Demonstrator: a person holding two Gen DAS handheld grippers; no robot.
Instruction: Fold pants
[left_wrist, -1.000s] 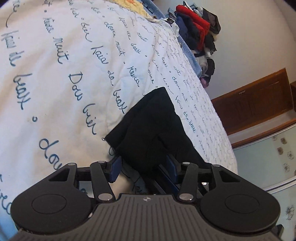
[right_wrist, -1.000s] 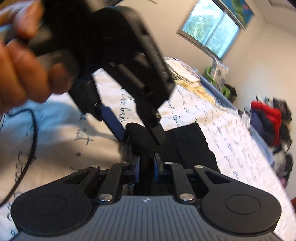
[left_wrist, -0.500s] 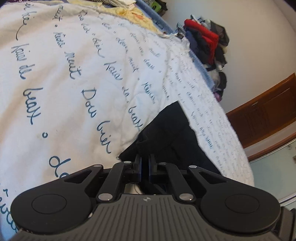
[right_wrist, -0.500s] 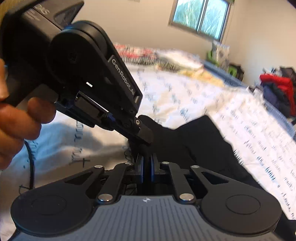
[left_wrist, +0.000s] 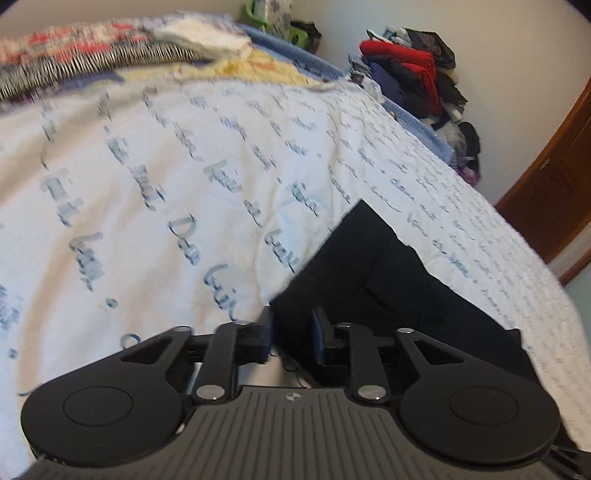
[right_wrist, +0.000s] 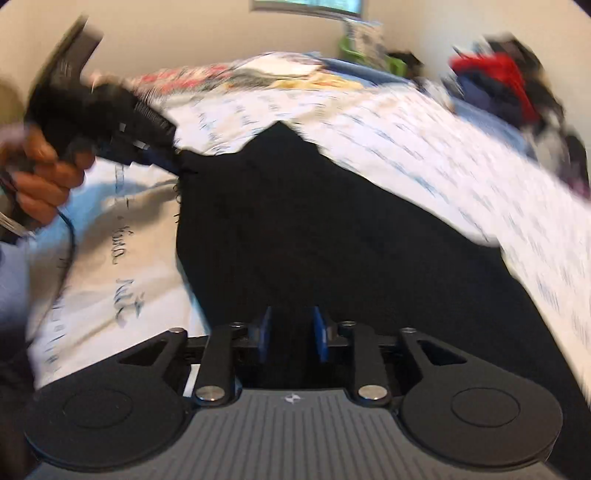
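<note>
Now both claws are opening: the left claw (left_wrist: 291, 338) at the black fabric pants' (left_wrist: 388, 280) near corner, the right claw (right_wrist: 293, 338) over cloth, legs stretching away across the white script-printed bedspread (left_wrist: 184, 184).

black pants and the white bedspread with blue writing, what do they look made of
Black pants: soft matte woven or knit fabric, probably cotton; it creases and shows no sheen. White bedspread with blue script writing: quilted, slightly puckered cloth, likely cotton, also matte.

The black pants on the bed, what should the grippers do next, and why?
Probably lift both clear. The left gripper and right gripper have jaws opening, pads off the cloth, and the black pants already lie spread on the white bedspread.
</note>
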